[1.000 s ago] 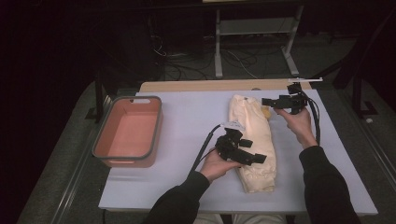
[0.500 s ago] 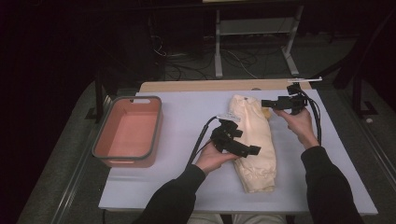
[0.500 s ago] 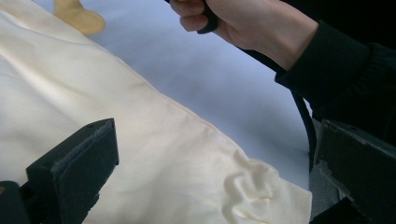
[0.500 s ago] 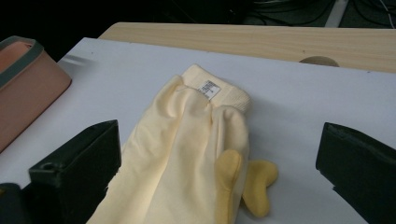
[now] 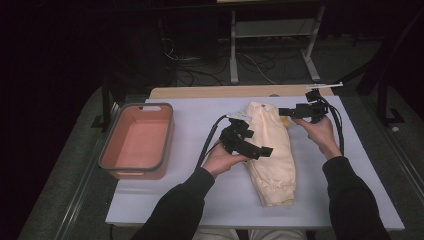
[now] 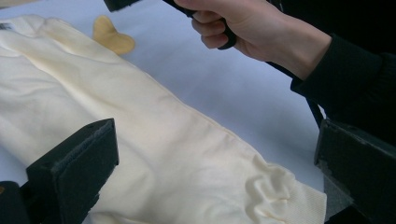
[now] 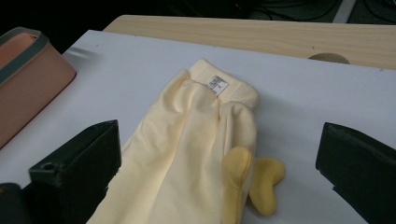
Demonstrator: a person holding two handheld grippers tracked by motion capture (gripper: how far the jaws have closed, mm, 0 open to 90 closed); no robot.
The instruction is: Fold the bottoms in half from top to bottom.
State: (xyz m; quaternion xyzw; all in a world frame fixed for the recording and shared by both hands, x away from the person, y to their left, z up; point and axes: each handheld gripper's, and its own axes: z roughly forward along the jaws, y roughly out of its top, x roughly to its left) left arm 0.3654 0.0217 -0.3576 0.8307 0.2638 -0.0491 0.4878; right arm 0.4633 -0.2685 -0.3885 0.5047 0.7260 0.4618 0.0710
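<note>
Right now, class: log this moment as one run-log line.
left gripper: open, over garment | right gripper: open, at its far end | bin: left, apart

White table: cream garment, pink tub.

You're working under light falling from above onto the white table, while everything beyond the table is sinking into darkness. Close to the cameras, the gripper jaws are blurring, with soft, faint shadows lying under the cream garment.

one cream garment, one pink tub, two grippers
</note>
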